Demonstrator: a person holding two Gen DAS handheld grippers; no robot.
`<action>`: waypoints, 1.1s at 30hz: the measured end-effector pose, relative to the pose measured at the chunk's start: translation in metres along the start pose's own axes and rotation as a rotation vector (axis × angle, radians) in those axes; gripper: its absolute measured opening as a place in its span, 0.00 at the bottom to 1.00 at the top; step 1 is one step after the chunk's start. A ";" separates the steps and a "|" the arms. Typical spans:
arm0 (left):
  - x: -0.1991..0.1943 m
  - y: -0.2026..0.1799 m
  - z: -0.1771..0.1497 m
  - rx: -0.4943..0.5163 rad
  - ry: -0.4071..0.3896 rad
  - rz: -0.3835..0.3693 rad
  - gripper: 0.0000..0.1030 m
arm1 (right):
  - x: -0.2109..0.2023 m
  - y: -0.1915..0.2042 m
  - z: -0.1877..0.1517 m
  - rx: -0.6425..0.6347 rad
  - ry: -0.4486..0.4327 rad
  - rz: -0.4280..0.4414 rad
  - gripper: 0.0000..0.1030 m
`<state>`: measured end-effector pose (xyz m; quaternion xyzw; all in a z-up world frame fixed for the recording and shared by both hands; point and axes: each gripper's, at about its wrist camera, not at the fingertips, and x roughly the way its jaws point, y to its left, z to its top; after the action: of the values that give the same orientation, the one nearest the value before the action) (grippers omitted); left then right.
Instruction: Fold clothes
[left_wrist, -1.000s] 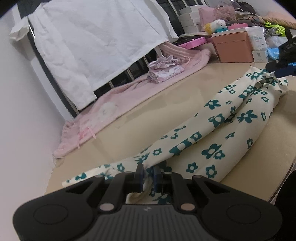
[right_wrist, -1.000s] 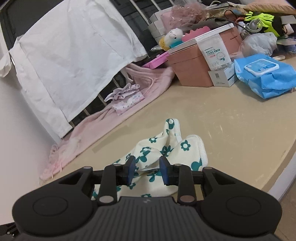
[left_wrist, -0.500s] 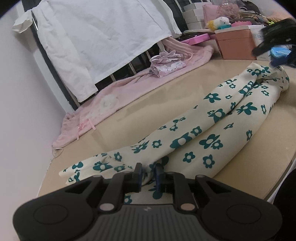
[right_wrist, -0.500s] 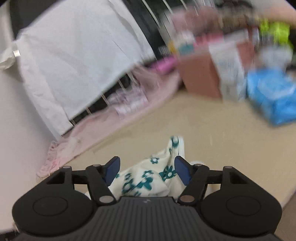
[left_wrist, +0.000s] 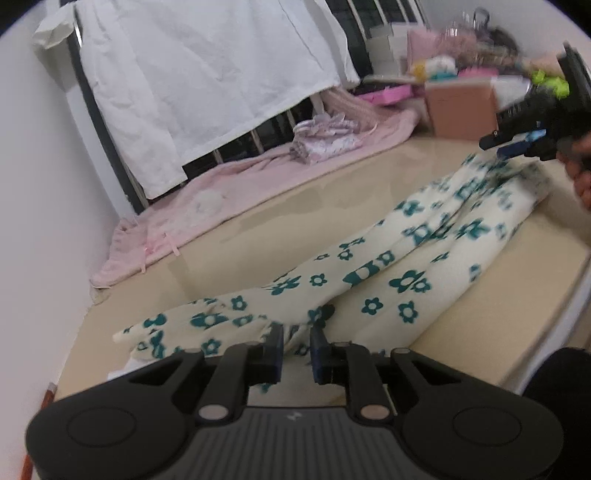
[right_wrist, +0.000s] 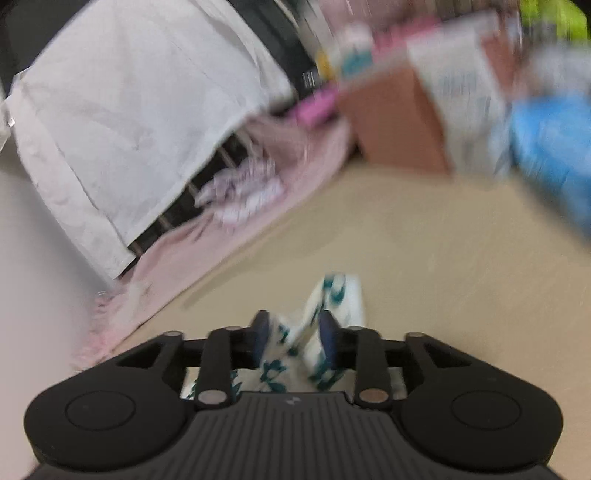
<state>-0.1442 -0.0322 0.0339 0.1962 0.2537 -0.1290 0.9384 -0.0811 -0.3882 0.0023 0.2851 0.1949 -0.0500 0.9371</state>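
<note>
A cream garment with teal flowers lies stretched in a long strip across the beige table. My left gripper is shut on a fold at its near end. At the far end, my right gripper hovers just over the cloth, held by a person's hand. The right wrist view is blurred by motion. There the right gripper has its jaws closing on a bunched end of the garment, and the cloth fills the gap between the pads.
A pink blanket runs along the table's back edge with a small folded pile on it. A white sheet hangs behind. A brown box and a blue pack crowd the back right. The table's front edge is close.
The right jaws opened wide, then came back in around the garment's end while sliding sideways. The left gripper drew back with its end, and the garment now lies longer.
</note>
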 end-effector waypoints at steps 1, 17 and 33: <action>-0.007 0.013 -0.001 -0.030 0.002 -0.013 0.15 | -0.009 0.003 0.000 -0.044 -0.036 -0.025 0.32; 0.060 0.118 0.003 -0.265 0.163 0.105 0.02 | 0.025 0.013 0.003 -0.117 0.097 -0.094 0.11; 0.113 0.142 0.017 -0.067 0.213 -0.161 0.02 | 0.054 -0.035 0.036 0.120 0.185 -0.014 0.02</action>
<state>0.0065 0.0707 0.0308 0.1564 0.3709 -0.1739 0.8987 -0.0266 -0.4362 -0.0096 0.3429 0.2791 -0.0418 0.8960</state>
